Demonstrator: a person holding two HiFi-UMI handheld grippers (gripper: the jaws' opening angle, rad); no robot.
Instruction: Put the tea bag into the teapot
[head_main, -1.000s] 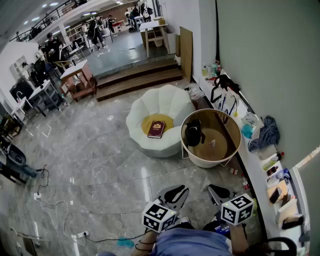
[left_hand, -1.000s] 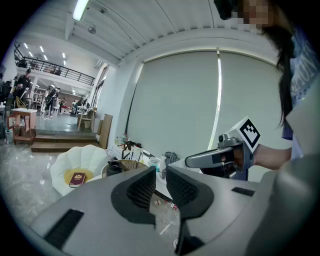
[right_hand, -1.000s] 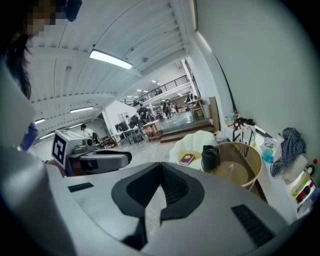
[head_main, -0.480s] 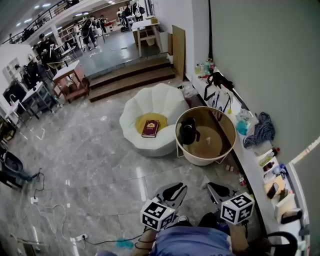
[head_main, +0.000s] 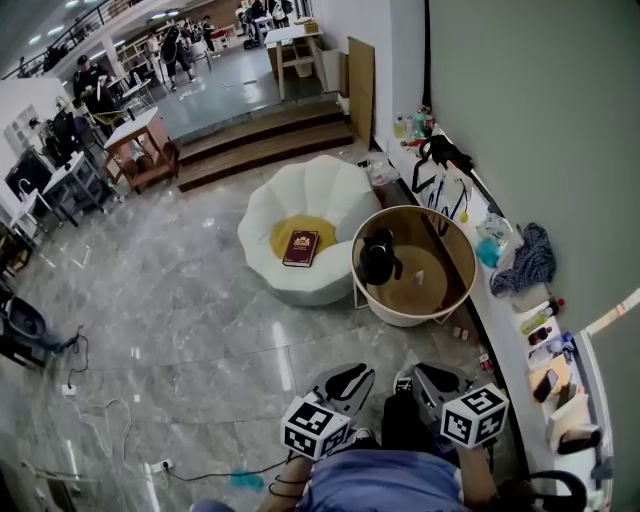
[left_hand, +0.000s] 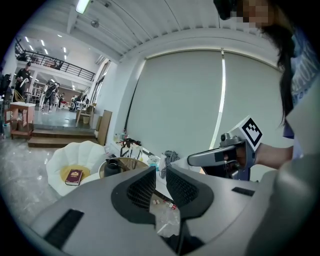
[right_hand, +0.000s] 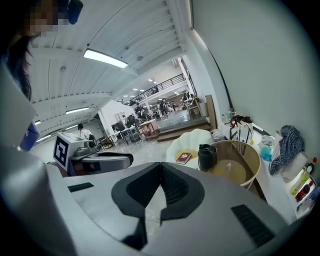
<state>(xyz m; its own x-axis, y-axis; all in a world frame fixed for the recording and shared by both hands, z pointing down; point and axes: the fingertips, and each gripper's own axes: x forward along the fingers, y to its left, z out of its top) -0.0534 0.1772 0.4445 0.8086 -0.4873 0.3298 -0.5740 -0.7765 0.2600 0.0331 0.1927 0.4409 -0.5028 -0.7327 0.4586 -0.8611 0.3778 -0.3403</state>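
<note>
The black teapot (head_main: 378, 258) stands at the left side of a round white-walled table (head_main: 412, 318), and the small pale tea bag (head_main: 419, 277) lies on the brown top to its right. Both grippers are held low and close to the person, well short of the table. My left gripper (head_main: 352, 378) has a narrow gap between its pads and nothing in it. My right gripper (head_main: 432, 378) is shut and empty. The left gripper (left_hand: 160, 172) view shows the teapot (left_hand: 112, 167) far ahead. The right gripper (right_hand: 161, 166) view shows the teapot (right_hand: 206, 156) and tea bag (right_hand: 227, 167).
A white petal-shaped chair (head_main: 300, 195) with a red book (head_main: 302, 248) on its yellow cushion stands left of the table. A cluttered ledge (head_main: 520, 330) with a blue cloth (head_main: 530, 262) runs along the right wall. Wooden steps (head_main: 265, 150) lie beyond; cables (head_main: 100, 410) trail on the marble floor.
The head view has shifted slightly, and a dark trouser leg now shows between the grippers. Both grippers keep their places at the bottom of the frame.
</note>
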